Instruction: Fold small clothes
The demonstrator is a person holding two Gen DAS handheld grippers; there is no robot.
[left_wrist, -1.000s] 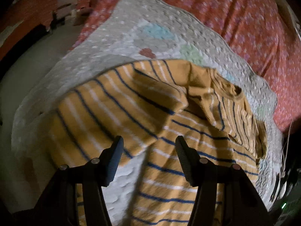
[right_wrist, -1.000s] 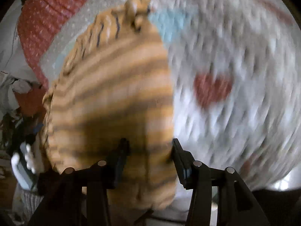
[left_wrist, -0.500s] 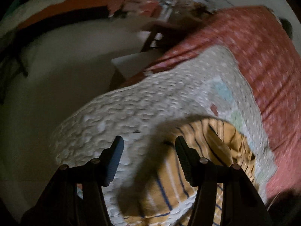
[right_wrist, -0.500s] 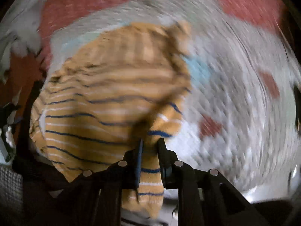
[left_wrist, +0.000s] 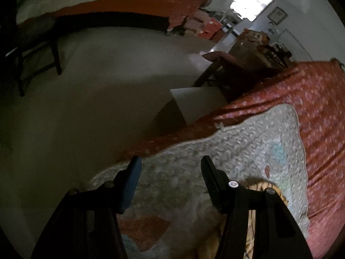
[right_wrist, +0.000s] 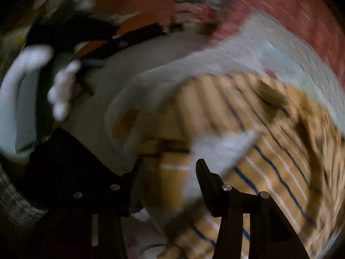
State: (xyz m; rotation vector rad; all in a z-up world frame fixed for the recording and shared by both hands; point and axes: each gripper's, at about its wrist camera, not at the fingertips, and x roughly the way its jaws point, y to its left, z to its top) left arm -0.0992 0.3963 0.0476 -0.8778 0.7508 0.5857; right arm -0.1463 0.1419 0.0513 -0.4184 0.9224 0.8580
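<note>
The left gripper (left_wrist: 170, 172) stands with its jaws apart and nothing between them, hanging over the pale quilt (left_wrist: 237, 142) near its scalloped edge. Just behind its right finger a bit of the striped shirt (left_wrist: 262, 186) peeks out (mustard yellow with thin dark lines), lying on the quilt at the bottom of that view. Beyond the quilt runs the red patterned bedspread (left_wrist: 319, 112), which drops off the side of the bed toward a bare, dim floor (left_wrist: 97, 86). Farther off stand a wooden chair (left_wrist: 226, 64) and a bright window (left_wrist: 252, 4).

The right gripper (right_wrist: 168, 168) is opening its jaws; the shirt (right_wrist: 269, 151) lies under and between them, but the pads do not press on it. This view is badly smeared, so fine detail is lost. The shirt spreads rumpled across the quilt (right_wrist: 248, 49) to the right of the fingers, with a pale fold of cloth showing just above the right finger. The red bedspread (right_wrist: 301, 15) shows at the upper right.
</note>
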